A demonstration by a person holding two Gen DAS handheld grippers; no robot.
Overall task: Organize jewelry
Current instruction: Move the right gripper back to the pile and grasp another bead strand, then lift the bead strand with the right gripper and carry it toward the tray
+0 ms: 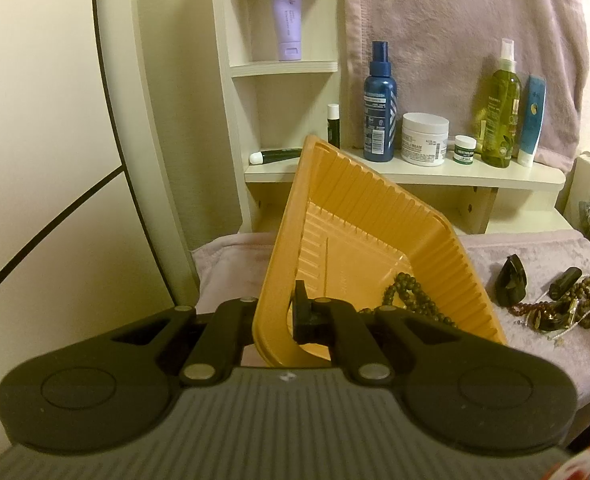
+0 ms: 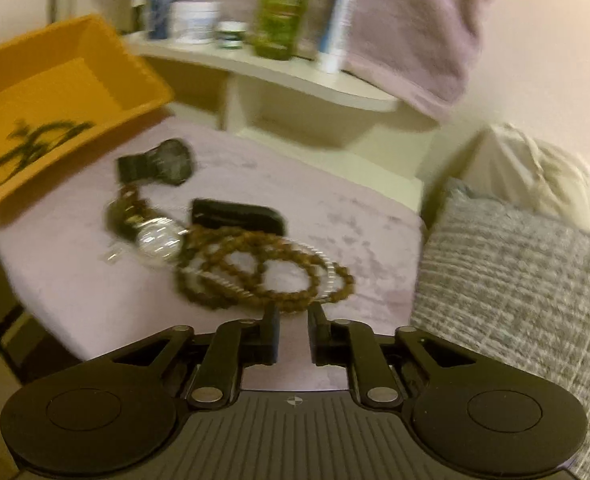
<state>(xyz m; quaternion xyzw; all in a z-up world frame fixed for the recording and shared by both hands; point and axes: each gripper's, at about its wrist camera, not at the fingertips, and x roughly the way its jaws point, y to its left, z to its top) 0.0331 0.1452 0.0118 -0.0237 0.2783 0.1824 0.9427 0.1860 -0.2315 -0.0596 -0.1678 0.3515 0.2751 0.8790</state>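
My left gripper [image 1: 281, 312] is shut on the near rim of an orange plastic tray [image 1: 359, 216] and holds it tilted up. A dark bead bracelet [image 1: 409, 296] lies inside the tray. The tray [image 2: 59, 76] also shows at the left of the right wrist view with the bracelet [image 2: 31, 144] in it. My right gripper [image 2: 293, 320] is open and empty, just short of a pile of brown bead bracelets [image 2: 271, 272]. A silver watch [image 2: 159, 240], a black watch [image 2: 167, 162] and a black flat case [image 2: 235, 216] lie beside the beads. The same pile [image 1: 559, 304] shows at the right of the left wrist view.
The jewelry lies on a pink towel [image 2: 335, 208] over a low surface. A cream shelf [image 1: 415, 172] behind holds bottles, a white jar [image 1: 425, 138] and tubes. A grey knit cushion [image 2: 515, 300] is at the right. A white curved panel [image 1: 55, 160] is at the left.
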